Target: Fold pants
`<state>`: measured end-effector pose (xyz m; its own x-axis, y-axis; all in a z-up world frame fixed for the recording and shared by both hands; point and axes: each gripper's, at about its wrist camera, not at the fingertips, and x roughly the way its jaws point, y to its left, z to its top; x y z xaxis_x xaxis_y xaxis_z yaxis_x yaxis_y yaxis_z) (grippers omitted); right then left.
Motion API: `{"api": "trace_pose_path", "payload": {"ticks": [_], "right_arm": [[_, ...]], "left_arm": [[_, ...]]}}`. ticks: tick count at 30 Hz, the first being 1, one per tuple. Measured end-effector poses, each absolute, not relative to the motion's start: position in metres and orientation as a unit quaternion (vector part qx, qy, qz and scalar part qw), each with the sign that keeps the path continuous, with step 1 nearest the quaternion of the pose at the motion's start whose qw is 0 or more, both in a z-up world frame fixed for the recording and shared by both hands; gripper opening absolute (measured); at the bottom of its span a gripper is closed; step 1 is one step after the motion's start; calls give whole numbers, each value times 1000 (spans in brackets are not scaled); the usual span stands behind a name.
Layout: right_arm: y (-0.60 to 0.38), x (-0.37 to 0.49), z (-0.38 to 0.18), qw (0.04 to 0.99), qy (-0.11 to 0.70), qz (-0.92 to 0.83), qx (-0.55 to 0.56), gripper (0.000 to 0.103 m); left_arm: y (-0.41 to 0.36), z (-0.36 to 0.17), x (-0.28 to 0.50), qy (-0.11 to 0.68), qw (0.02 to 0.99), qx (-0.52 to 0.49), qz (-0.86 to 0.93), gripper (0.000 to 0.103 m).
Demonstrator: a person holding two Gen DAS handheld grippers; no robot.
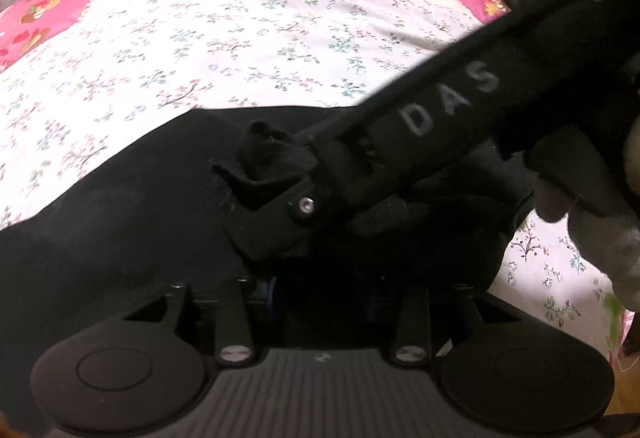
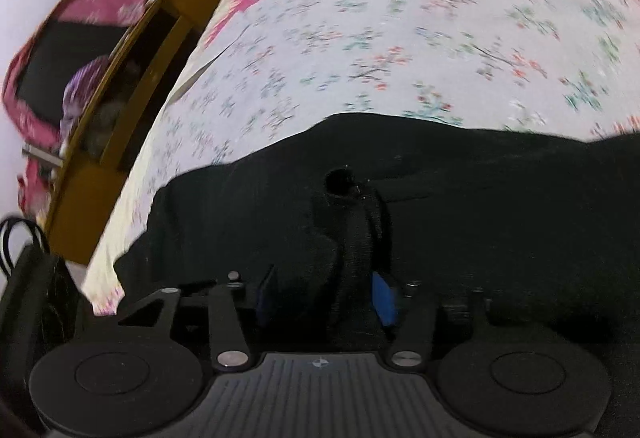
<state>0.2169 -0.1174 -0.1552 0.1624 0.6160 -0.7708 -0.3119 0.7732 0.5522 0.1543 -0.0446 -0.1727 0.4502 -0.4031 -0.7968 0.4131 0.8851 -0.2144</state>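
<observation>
Pants, black, are spread over the floral bedsheet, filling the lower half of both views; the long axis seems to run roughly 9 to 3 o'clock in the right wrist view, though the ends are cut off. A bunched fold is pinched tight in the right gripper. The left gripper is buried in dark cloth, so its claw state can't be told. The right gripper is seen crossing from 2 o'clock in the left view.
</observation>
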Motion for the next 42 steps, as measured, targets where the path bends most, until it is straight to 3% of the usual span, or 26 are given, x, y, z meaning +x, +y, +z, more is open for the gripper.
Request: {"api": "trace_pose_path", "payload": {"ticks": [9,17,23,31,34,35,38,42], "right_arm": [[-125,208,-128,756,548,338,116,41],[-132,245,-152,748,576,312,106,41],[-145,301,-116,773,525,343,100,42],[-99,367,-183,649,618,435,85,37],[-92,366,-192,620,637,451,82,22],[-92,365,-190,618,635,456,79,3],[-94,365,-180,624,631,454,81,0],[-109,363,-165,646,612,437,128,0]], "left_arm": [[-36,-165,136,479,853,2,-207,54],[-35,-148,144,418,883,25,-211,54],[-41,-147,159,411,881,80,-219,55],[-34,-127,187,370,901,1,-225,61],[-49,-148,193,378,894,23,-239,63],[-56,-160,196,402,885,42,-233,63],[-57,-205,194,494,836,50,-235,63],[-55,-217,189,498,837,43,-223,63]]}}
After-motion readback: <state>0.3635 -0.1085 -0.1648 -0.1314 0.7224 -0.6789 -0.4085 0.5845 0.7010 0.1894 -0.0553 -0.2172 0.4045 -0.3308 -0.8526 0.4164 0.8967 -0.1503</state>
